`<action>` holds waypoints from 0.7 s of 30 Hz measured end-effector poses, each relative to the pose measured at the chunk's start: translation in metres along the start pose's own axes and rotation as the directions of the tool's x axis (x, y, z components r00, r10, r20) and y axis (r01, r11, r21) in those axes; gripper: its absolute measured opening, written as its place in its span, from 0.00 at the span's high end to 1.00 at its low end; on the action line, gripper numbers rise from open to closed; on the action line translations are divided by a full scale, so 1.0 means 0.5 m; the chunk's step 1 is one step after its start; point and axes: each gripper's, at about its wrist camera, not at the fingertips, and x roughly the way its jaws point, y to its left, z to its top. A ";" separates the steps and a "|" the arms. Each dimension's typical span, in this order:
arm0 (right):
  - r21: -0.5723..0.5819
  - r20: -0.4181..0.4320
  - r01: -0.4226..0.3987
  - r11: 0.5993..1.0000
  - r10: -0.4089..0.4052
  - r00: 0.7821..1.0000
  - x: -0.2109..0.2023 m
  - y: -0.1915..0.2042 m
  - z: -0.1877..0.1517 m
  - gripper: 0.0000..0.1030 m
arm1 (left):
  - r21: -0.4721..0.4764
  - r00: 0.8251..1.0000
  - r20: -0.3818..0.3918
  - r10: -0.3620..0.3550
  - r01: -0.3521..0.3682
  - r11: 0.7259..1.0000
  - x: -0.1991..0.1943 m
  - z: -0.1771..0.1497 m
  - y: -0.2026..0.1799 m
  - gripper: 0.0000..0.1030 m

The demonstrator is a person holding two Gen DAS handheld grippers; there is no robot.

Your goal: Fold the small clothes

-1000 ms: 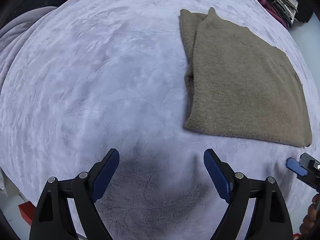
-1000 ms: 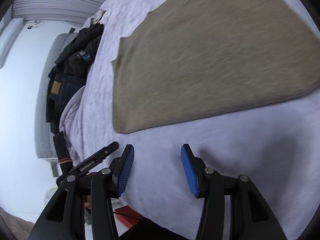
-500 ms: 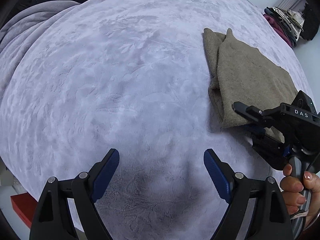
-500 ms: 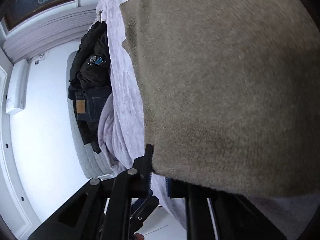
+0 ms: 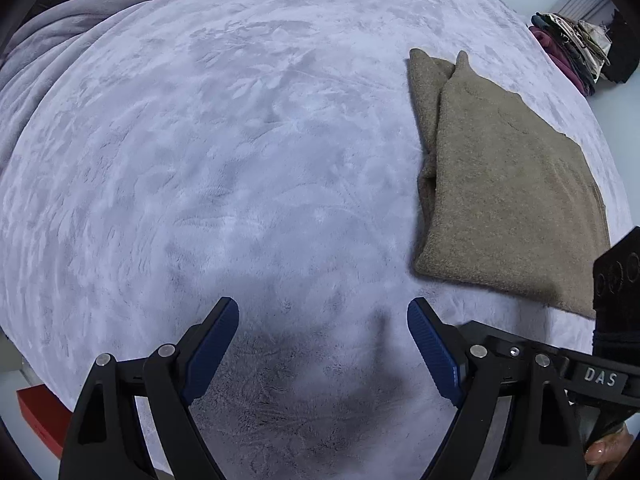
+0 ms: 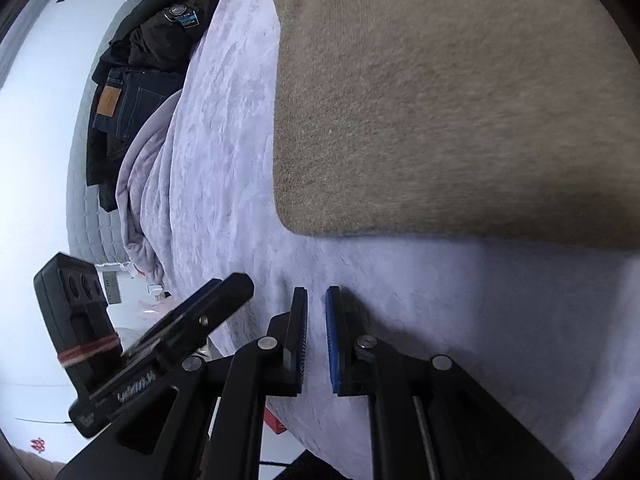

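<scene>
A folded brown knit garment [image 5: 508, 184] lies flat on the pale lilac bed cover [image 5: 224, 152], to the right in the left wrist view. It fills the upper right of the right wrist view [image 6: 448, 104]. My left gripper [image 5: 323, 316] is open and empty above bare bed cover, left of the garment's near corner. My right gripper [image 6: 316, 300] has its jaws nearly together with a narrow gap and nothing between them, just short of the garment's near edge. The right tool's body shows at the left wrist view's right edge [image 5: 600, 376].
Dark jeans and a black jacket [image 6: 132, 80] lie piled at the bed's far end beside a rumpled lilac blanket [image 6: 148, 184]. A stack of folded clothes [image 5: 572, 48] sits past the bed's right side. A red box [image 5: 38, 412] stands below the near bed edge.
My right gripper has drawn back from the garment's near edge, which covered its jaws half a second ago, and now stands clear with nothing held. The garment lies flat. My left gripper stays open.
</scene>
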 end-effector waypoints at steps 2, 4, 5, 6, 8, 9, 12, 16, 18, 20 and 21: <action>-0.029 0.014 0.043 0.999 -0.043 0.999 -0.043 -0.003 -0.006 0.60 | 0.008 1.000 -0.006 -0.008 0.008 1.000 0.005 0.006 -0.012 0.15; -0.045 0.033 0.079 0.996 -0.078 0.996 -0.076 -0.008 -0.011 0.42 | 0.021 1.000 -0.011 -0.013 0.013 1.000 0.010 0.009 -0.028 0.15; -0.046 0.040 0.088 0.995 -0.086 0.995 -0.090 -0.013 -0.013 0.42 | 0.029 1.000 -0.012 -0.013 0.014 0.999 0.012 0.010 -0.036 0.15; -0.040 0.044 0.094 0.995 -0.092 0.995 -0.103 -0.019 -0.016 0.42 | 0.037 1.000 -0.014 -0.013 0.013 0.999 0.014 0.011 -0.045 0.15; -0.025 0.056 0.100 0.995 -0.098 0.994 -0.123 -0.036 -0.023 0.42 | 0.057 1.000 -0.018 -0.010 0.011 0.998 0.017 0.011 -0.062 0.15; -0.017 0.061 0.104 0.994 -0.102 0.993 -0.131 -0.043 -0.026 0.42 | 0.066 1.000 -0.019 -0.007 0.009 0.998 0.017 0.011 -0.069 0.15; 0.004 0.074 0.115 0.993 -0.115 0.991 -0.152 -0.065 -0.038 0.42 | 0.095 1.000 -0.029 0.008 -0.005 0.995 0.020 0.009 -0.090 0.15; 0.025 0.076 0.119 0.993 -0.121 0.990 -0.162 -0.081 -0.049 0.42 | 0.128 0.999 -0.045 0.029 -0.023 0.992 0.025 0.005 -0.116 0.15; 0.023 0.078 0.128 0.991 -0.130 0.989 -0.164 -0.081 -0.051 0.42 | 0.141 0.999 -0.044 0.031 -0.025 0.990 0.028 0.004 -0.128 0.15; 0.015 0.082 0.135 0.991 -0.136 0.987 -0.173 -0.088 -0.056 0.42 | 0.151 0.998 -0.041 0.037 -0.030 0.988 0.030 0.002 -0.139 0.15; 0.013 0.085 0.138 0.990 -0.139 0.987 -0.176 -0.089 -0.058 0.42 | 0.156 0.998 -0.042 0.048 -0.040 0.987 0.032 0.001 -0.144 0.03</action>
